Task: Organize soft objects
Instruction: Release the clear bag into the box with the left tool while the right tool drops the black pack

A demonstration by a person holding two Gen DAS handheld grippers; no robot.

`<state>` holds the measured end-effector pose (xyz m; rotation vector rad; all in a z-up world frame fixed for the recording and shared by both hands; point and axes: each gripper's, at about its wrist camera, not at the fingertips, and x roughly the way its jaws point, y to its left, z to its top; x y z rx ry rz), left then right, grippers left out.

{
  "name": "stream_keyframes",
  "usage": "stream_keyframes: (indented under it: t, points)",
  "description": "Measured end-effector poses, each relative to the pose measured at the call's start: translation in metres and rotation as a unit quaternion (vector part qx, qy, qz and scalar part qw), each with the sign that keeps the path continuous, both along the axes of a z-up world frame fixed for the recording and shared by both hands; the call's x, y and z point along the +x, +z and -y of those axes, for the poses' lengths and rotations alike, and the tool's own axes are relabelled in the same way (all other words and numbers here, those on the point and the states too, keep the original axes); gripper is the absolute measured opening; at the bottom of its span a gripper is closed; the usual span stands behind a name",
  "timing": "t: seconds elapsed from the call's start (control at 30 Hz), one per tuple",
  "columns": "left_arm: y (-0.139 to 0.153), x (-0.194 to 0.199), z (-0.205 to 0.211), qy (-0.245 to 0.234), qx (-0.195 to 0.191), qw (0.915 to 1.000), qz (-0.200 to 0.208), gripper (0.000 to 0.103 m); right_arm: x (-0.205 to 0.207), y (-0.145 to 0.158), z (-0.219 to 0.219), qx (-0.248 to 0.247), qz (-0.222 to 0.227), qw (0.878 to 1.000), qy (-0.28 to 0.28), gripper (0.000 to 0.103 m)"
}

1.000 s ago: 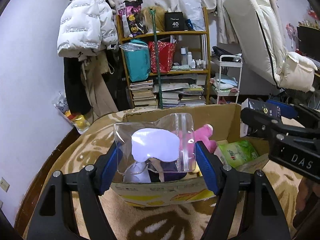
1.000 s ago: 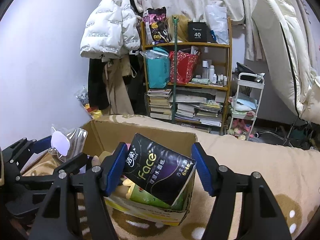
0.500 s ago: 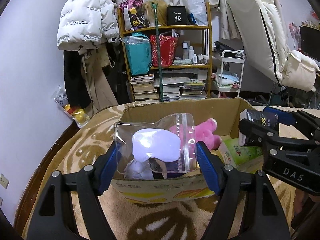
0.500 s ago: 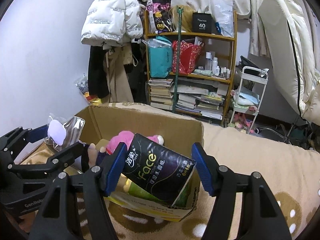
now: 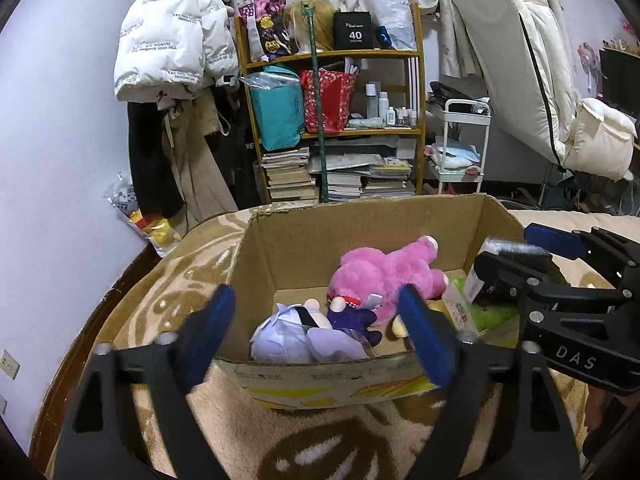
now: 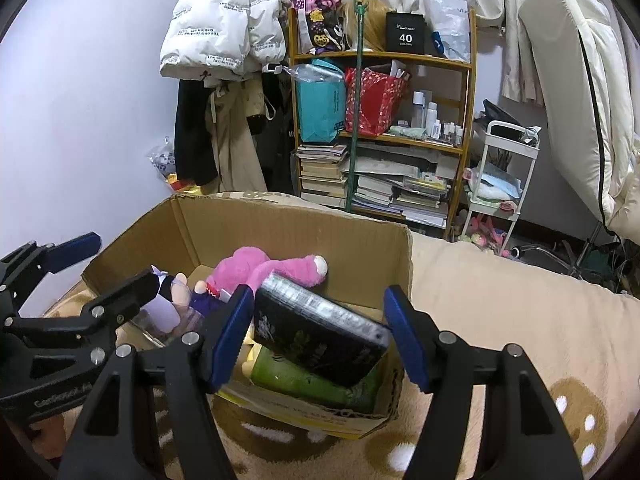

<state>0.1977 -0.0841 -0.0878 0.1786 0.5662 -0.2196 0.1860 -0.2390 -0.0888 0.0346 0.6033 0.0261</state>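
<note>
In the lower part of the left wrist view, the left gripper (image 5: 318, 322) is spreading wide over the near wall of the box (image 5: 320, 376), gripping nothing. Just past it, at centre frame, a clear pouch (image 5: 296, 338) with a pale purple thing inside is lying in the box, touching a pink plush (image 5: 386, 276) behind it. In the lower centre of the right wrist view, the right gripper (image 6: 318, 330) is gaping too; the black pack (image 6: 320, 334) is sitting between its blue pads, tilted on a green pack (image 6: 296, 378) in the box's near right corner, but whether the pads are touching it I cannot tell. A shelf (image 5: 332, 120) is standing at upper centre, far behind
</note>
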Motion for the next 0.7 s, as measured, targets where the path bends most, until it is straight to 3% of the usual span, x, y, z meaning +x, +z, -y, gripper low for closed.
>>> stream_keyframes:
  t: [0.07, 0.57, 0.63, 0.7]
  points:
    - [0.000, -0.002, -0.001, 0.003, 0.002, 0.9999, 0.009, 0.089, 0.000, 0.000, 0.000, -0.001, 0.001, 1.000, -0.003, 0.084]
    - [0.005, -0.006, -0.011, 0.014, -0.001, 0.9999, 0.004, 0.089, -0.011, 0.016, 0.010, 0.024, 0.020, 0.999, -0.015, 0.094]
    - [0.007, -0.011, -0.013, 0.019, 0.003, 0.9998, 0.004, 0.089, -0.014, 0.019, 0.014, 0.035, 0.021, 0.999, -0.018, 0.103]
    - [0.009, -0.018, -0.015, 0.021, 0.006, 0.9998, 0.003, 0.089, -0.021, 0.024, 0.017, 0.047, 0.029, 0.998, -0.027, 0.103]
